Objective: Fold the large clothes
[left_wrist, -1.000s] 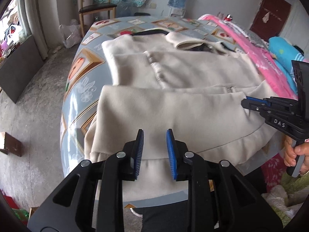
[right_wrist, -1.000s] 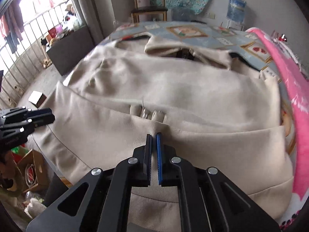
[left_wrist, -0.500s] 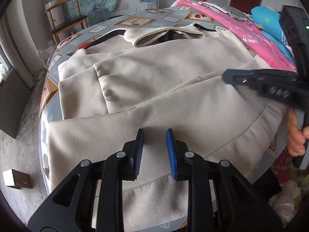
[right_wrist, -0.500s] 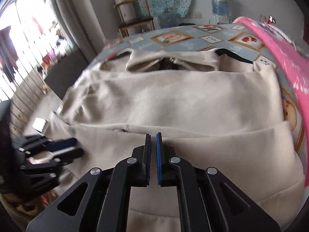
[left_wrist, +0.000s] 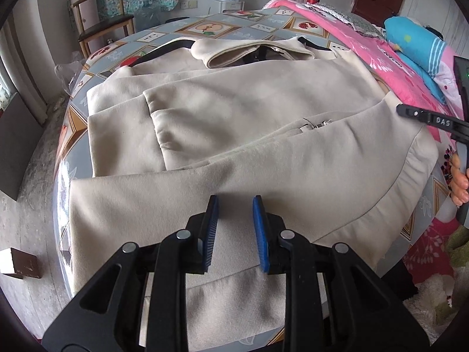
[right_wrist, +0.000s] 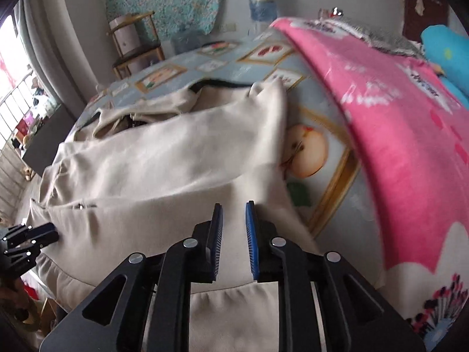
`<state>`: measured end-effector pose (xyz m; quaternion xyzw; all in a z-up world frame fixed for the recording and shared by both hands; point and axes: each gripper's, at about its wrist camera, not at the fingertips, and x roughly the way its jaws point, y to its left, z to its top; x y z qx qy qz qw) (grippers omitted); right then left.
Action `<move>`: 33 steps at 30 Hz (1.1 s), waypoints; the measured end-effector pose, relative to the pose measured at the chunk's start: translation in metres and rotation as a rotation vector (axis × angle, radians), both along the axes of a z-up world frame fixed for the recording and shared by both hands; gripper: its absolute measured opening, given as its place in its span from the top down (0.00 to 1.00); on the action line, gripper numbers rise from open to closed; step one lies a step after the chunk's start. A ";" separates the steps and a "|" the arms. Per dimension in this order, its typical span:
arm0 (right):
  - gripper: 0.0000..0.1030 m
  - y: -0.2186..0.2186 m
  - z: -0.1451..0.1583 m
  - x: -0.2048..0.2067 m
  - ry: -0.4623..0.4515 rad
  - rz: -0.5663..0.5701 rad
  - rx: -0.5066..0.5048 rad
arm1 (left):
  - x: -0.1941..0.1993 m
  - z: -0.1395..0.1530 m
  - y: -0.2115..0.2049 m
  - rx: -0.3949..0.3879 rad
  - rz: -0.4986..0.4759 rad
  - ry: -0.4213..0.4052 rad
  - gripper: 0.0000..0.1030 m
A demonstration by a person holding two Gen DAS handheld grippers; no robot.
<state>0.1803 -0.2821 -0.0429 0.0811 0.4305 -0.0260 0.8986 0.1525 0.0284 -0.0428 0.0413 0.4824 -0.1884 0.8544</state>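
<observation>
On the table [left_wrist: 211,29] our beige coat [left_wrist: 263,123] lies partly folded; our left gripper [left_wrist: 233,228] and right gripper [right_wrist: 234,234] hover above it, both spread, holding nothing.

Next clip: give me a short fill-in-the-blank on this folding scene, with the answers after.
1. The coat being folded is ____ in colour.
2. The blanket beside the coat is mostly ____.
3. The jaws of the left hand-held gripper are ____, with nothing between them.
4. The chair stands by the ____ end of the table.

Answers: beige; pink; open; far
</observation>
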 end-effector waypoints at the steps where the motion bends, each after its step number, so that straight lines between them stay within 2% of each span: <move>1: 0.79 -0.006 -0.001 -0.001 0.002 -0.016 0.013 | 0.000 0.000 0.001 -0.006 0.003 0.002 0.77; 4: 0.79 -0.022 -0.028 0.006 0.073 -0.043 0.037 | 0.000 0.000 0.003 -0.022 0.011 0.006 0.77; 6: 0.79 -0.025 -0.023 0.004 0.069 -0.050 0.056 | 0.000 0.000 0.003 -0.021 0.009 0.008 0.77; 8: 0.76 -0.018 -0.005 -0.003 0.041 -0.056 0.009 | 0.001 0.000 0.004 -0.025 0.013 0.016 0.77; 11: 0.59 0.008 0.021 -0.023 -0.041 0.038 -0.026 | 0.003 0.000 0.005 -0.040 0.022 0.028 0.77; 12: 0.46 0.017 0.025 -0.029 -0.053 0.068 -0.037 | 0.003 0.000 0.005 -0.043 0.024 0.030 0.77; 13: 0.38 0.025 0.027 -0.033 -0.058 0.093 -0.047 | 0.002 -0.001 0.005 -0.043 0.025 0.030 0.77; 15: 0.36 0.041 0.015 -0.042 -0.035 0.141 -0.073 | 0.003 0.000 0.006 -0.042 0.024 0.030 0.77; 16: 0.36 0.045 0.002 -0.043 0.007 0.143 -0.077 | 0.003 -0.001 0.006 -0.042 0.026 0.030 0.77; 18: 0.36 0.046 -0.024 -0.041 0.105 0.120 -0.094 | 0.003 -0.001 0.006 -0.041 0.033 0.032 0.77; 19: 0.35 0.045 -0.032 -0.043 0.112 0.099 -0.097 | 0.004 0.000 0.006 -0.039 0.034 0.034 0.77; 21: 0.35 0.047 -0.024 -0.047 0.105 0.089 -0.063 | 0.004 0.000 0.004 -0.023 0.036 0.039 0.77; 22: 0.35 0.052 -0.013 -0.051 0.069 0.104 -0.047 | 0.004 0.001 0.003 -0.014 0.037 0.040 0.77; 26: 0.35 0.091 0.011 -0.066 -0.037 0.252 -0.049 | 0.002 0.001 -0.004 0.029 0.050 0.041 0.77; 28: 0.35 0.112 0.005 -0.066 -0.036 0.320 -0.076 | 0.001 0.002 -0.007 0.051 0.061 0.041 0.77; 31: 0.34 0.136 -0.035 -0.054 0.085 0.343 -0.145 | -0.001 0.002 -0.008 0.058 0.076 0.045 0.75; 33: 0.31 0.144 -0.035 -0.056 0.071 0.339 -0.184 | -0.002 0.002 -0.010 0.056 0.080 0.050 0.71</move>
